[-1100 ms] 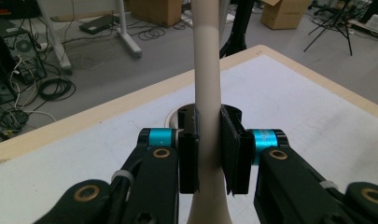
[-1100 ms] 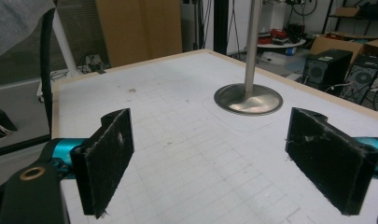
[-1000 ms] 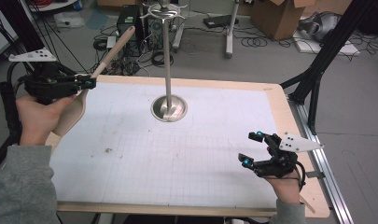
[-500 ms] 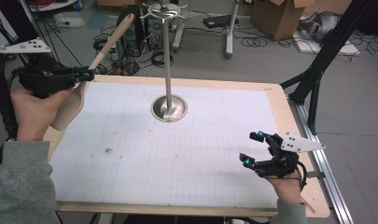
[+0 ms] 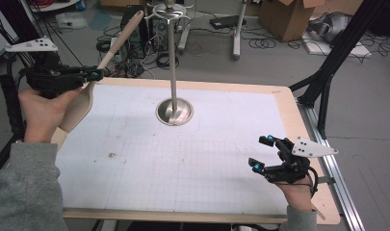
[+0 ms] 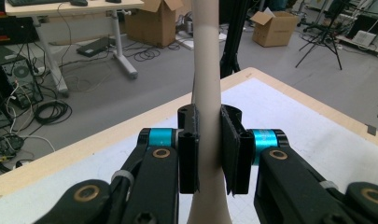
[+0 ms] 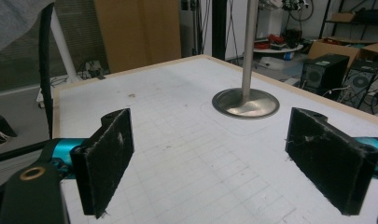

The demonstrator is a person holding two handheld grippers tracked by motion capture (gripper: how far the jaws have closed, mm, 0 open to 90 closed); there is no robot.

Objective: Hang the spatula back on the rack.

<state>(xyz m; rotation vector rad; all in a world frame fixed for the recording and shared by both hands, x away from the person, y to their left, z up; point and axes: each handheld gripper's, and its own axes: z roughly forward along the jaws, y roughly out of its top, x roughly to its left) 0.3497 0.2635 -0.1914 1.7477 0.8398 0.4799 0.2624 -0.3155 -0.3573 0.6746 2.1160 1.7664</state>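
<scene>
Left gripper (image 5: pixel 89 75) is clamped on the neck of a pale wooden spatula (image 5: pixel 114 45), jaws pressed on both sides of the handle w/ no gap, seen close in the left gripper view (image 6: pixel 210 154). The spatula (image 6: pixel 206 70) is off the table, held at the far-left corner above the board's edge. Its long axis runs on a slant: the blade hangs down toward the person's hand, the handle end points up and away to the right, roughly toward the top of the metal stand (image 5: pixel 173 62). Looks like the carry step, i.e. utensil lifted and on its way to the rack; hanging isn't done yet. Next move prob. calls for swinging the handle tip across to the hooks on top of the stand and lining it up w/o knocking the pole. Right gripper (image 5: pixel 265 154) sits low at the near-right of the table (image 5: pixel 221 159), jaws wide apart, nothing between them; its own view looks over at the stand's round base (image 7: pixel 245 103).
</scene>
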